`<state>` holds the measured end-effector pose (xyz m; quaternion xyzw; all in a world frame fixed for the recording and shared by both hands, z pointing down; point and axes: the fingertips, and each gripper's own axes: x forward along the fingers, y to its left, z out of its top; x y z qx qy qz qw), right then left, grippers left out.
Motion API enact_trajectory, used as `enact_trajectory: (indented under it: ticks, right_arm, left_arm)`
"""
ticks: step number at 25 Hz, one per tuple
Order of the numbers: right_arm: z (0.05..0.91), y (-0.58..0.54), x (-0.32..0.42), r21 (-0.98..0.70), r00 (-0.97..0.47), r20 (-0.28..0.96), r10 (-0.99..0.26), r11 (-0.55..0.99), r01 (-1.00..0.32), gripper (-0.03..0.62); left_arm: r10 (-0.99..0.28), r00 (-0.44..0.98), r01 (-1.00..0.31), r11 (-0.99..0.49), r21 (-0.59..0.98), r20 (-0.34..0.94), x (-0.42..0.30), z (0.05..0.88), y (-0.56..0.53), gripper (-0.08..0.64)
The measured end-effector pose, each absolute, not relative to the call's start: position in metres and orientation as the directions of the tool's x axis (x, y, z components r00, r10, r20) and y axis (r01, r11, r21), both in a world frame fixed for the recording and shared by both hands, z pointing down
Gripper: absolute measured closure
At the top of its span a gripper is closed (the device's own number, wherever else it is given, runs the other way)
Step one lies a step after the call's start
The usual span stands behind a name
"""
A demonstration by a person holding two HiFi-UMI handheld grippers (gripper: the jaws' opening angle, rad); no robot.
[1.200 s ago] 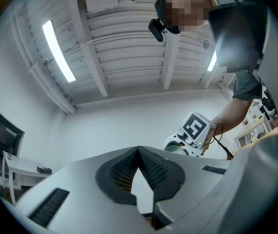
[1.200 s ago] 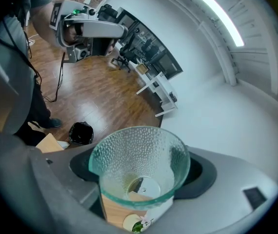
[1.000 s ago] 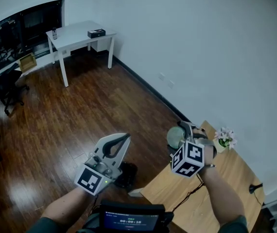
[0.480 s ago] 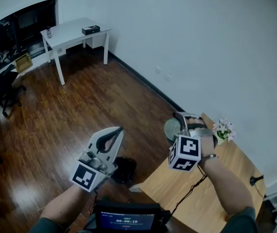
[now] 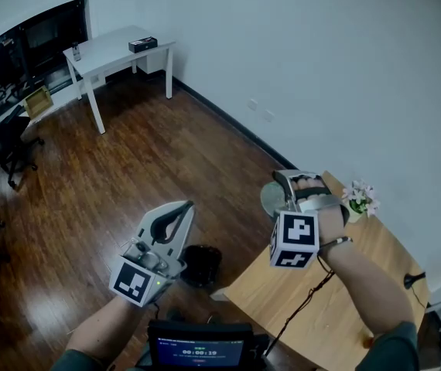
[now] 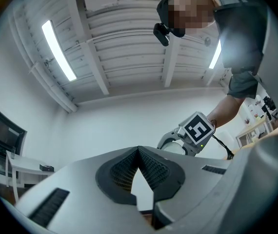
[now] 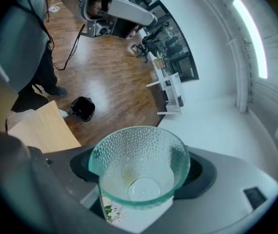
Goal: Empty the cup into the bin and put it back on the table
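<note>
A dimpled clear glass cup (image 7: 140,165) sits between the jaws of my right gripper (image 7: 141,199), which is shut on it. Its mouth faces the camera and only a faint smear shows inside. In the head view the cup (image 5: 271,201) and right gripper (image 5: 287,195) hang over the near left corner of the wooden table (image 5: 325,300). The small black bin (image 5: 203,264) stands on the floor beside that corner, below and left of the cup. My left gripper (image 5: 182,207) is held over the floor left of the bin, shut with nothing in it.
A small pot of pale flowers (image 5: 357,199) stands on the table just right of the cup. A cable (image 5: 302,308) trails across the tabletop. A white desk (image 5: 116,51) and a black office chair (image 5: 8,141) stand far across the wooden floor.
The head view has shifted a little, so more of the bin shows. The right gripper with the cup has risen slightly. The left gripper has drifted slightly left.
</note>
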<state>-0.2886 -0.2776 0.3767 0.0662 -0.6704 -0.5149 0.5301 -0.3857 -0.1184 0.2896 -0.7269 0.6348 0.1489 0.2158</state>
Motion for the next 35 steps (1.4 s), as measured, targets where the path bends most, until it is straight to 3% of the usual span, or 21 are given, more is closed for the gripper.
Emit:
enact_trajectory:
  ticks: [35]
  right_arm:
    - [0.375, -0.280, -0.306, 0.695, -0.385, 0.657, -0.648, 0.324, 0.642, 0.179]
  left_arm:
    - [-0.886, 0.095, -0.995, -0.071, -0.069, -0.453, -0.395, 0.302, -0.116, 0.560]
